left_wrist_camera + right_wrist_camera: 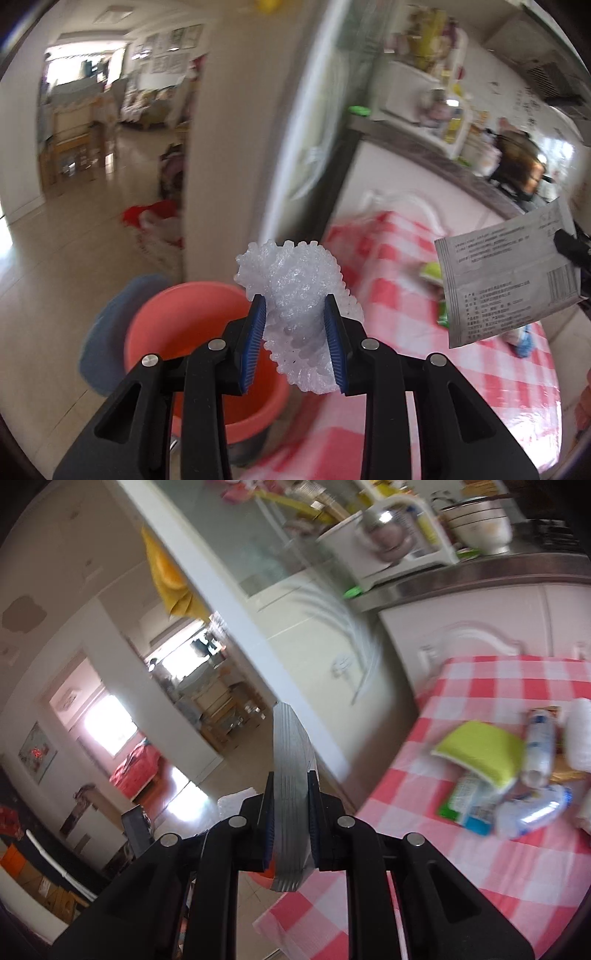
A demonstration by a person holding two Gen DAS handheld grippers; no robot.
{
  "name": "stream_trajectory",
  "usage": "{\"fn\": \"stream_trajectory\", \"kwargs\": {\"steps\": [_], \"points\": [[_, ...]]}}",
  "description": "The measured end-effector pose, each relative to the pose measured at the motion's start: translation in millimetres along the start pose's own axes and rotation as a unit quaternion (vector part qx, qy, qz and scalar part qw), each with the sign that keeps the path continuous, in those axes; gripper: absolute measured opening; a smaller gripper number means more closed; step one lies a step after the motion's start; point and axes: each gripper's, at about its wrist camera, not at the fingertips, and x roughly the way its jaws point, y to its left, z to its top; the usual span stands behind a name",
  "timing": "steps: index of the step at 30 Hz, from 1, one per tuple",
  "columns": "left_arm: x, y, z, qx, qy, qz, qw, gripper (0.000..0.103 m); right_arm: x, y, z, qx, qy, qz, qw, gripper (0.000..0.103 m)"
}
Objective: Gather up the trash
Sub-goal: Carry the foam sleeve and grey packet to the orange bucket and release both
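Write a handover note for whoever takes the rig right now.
Left tongs: shut on a white foam net, held just above the rim of the pink bucket.
Right tongs: shut on a flat silver packet, beside the checked table, not yet over the bucket.
Done: two pieces picked up, none dropped yet.
Left: drop both in the bucket, then fetch the rest on the table: green sponge, plastic bottles, other wrappers.
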Motion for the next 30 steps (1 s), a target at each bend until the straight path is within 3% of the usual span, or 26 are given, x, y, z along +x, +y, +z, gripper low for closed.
{"fn": "stream_trajectory", "kwargs": {"steps": [8, 15, 17, 18, 20, 24, 30], "points": [[21, 53, -16, -0.029, 0.037, 0.041, 0.9981, 0.034, 103, 27, -19, -0.018, 0.085, 0.035, 0.996, 0.017], [38, 69, -29, -0.041, 0.063, 0.057, 0.9956, 0.039, 170, 34, -43, -0.014, 0.144, 0.040, 0.989, 0.018], [41, 72, -32, -0.043, 0.064, 0.063, 0.9950, 0.051, 184, 34, -50, -0.012, 0.156, 0.038, 0.987, 0.028], [42, 74, -33, -0.043, 0.063, 0.067, 0.9948, 0.062, 191, 31, -54, -0.005, 0.161, 0.027, 0.987, 0.052], [45, 76, -33, -0.043, 0.066, 0.068, 0.9946, 0.076, 199, 26, -57, 0.008, 0.170, 0.012, 0.985, 0.073], [43, 79, -37, -0.040, 0.077, 0.079, 0.9930, 0.089, 183, 10, -58, 0.034, 0.150, -0.002, 0.988, 0.075], [30, 86, -37, -0.075, 0.076, 0.076, 0.9914, 0.093, 112, -11, -43, 0.025, 0.056, -0.036, 0.998, 0.086]]}}
